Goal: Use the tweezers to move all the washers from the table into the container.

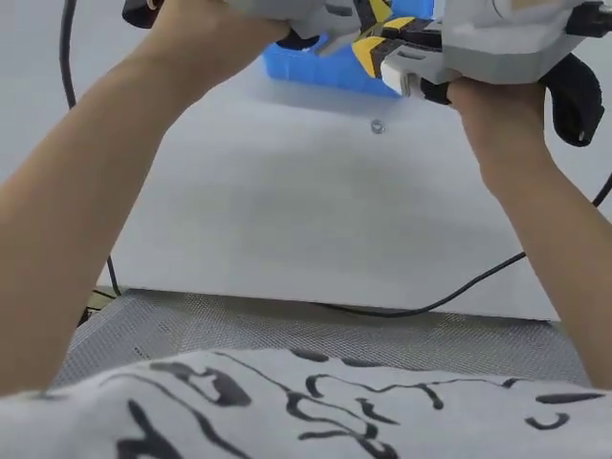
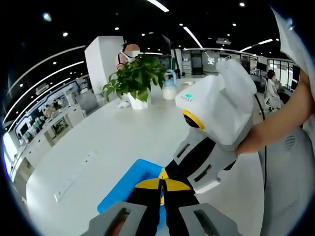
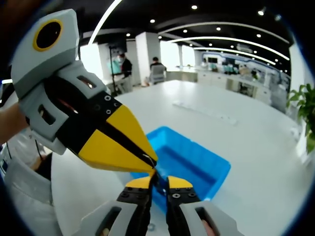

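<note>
One small metal washer [image 1: 376, 126] lies on the white table, just in front of the blue container [image 1: 325, 69]. Both grippers are held together above the container at the top of the head view. My left gripper [image 2: 163, 183] is shut, its yellow tips pressed together. My right gripper [image 3: 158, 182] is shut too, and the left gripper's yellow tips [image 3: 150, 158] touch it from above. A thin dark sliver shows between the right jaws; I cannot tell what it is. In the head view the left gripper [image 1: 376, 11] and the right gripper [image 1: 368, 50] meet tip to tip. The blue container [image 3: 194, 164] lies open below them.
A black cable [image 1: 459, 287] runs across the table's near right part and over its front edge. A metal mesh surface [image 1: 316, 335] lies in front of the table. A potted plant [image 2: 135, 78] and a jug [image 2: 170, 90] stand far off on the table.
</note>
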A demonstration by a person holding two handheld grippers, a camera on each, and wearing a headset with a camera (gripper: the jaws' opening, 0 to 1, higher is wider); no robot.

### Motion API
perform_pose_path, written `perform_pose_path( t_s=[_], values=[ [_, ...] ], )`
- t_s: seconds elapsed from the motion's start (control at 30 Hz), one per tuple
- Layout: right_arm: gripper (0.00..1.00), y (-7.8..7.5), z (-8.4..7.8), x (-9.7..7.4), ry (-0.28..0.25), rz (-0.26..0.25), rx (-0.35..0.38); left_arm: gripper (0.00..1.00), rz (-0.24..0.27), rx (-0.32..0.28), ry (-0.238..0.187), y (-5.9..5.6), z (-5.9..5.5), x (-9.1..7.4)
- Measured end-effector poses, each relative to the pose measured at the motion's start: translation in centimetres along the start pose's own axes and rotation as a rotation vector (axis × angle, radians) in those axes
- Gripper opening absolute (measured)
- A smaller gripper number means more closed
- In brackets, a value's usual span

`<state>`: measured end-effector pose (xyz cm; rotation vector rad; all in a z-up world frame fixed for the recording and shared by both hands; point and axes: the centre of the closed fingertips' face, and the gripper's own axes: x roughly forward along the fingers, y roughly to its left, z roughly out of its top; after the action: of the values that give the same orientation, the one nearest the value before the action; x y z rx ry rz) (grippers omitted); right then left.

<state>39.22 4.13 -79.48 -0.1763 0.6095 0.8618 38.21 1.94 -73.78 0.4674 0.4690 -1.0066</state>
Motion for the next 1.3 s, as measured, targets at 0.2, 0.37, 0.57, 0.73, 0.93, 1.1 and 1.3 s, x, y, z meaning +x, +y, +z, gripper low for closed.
perform_pose_path(
  t_s=[0.2, 0.37, 0.57, 0.73, 0.93, 1.1, 1.3],
  values=[
    [0.08, 0.1, 0.8, -1.1, -0.049, -0.007, 0.022, 0.00, 0.017, 0.018, -0.018, -0.1, 0.5, -0.7],
    [0.08, 0.5, 1.2, -2.1, -0.067, -0.009, 0.004, 0.00, 0.020, 0.050, -0.023, -1.1, 1.4, -1.5],
    [0.09, 1.0, 1.7, -3.6, -0.091, -0.019, -0.016, 0.00, 0.023, 0.073, -0.040, -2.0, 2.5, -2.7],
    [0.09, 1.4, 1.7, -4.3, -0.099, -0.026, -0.028, 0.00, 0.025, 0.062, -0.054, -2.6, 3.0, -3.2],
    [0.08, 2.1, 0.5, -4.4, -0.079, -0.015, -0.027, 0.00, -0.002, 0.076, -0.030, -3.1, 2.2, -2.7],
    [0.08, 2.2, -0.8, -4.1, -0.056, -0.005, -0.021, 0.00, -0.022, 0.067, -0.020, -3.7, 1.8, -2.7],
    [0.08, 2.5, -1.3, -4.1, -0.037, 0.006, -0.008, 0.00, -0.038, 0.060, -0.003, -4.7, 1.0, -2.0]
  ],
)
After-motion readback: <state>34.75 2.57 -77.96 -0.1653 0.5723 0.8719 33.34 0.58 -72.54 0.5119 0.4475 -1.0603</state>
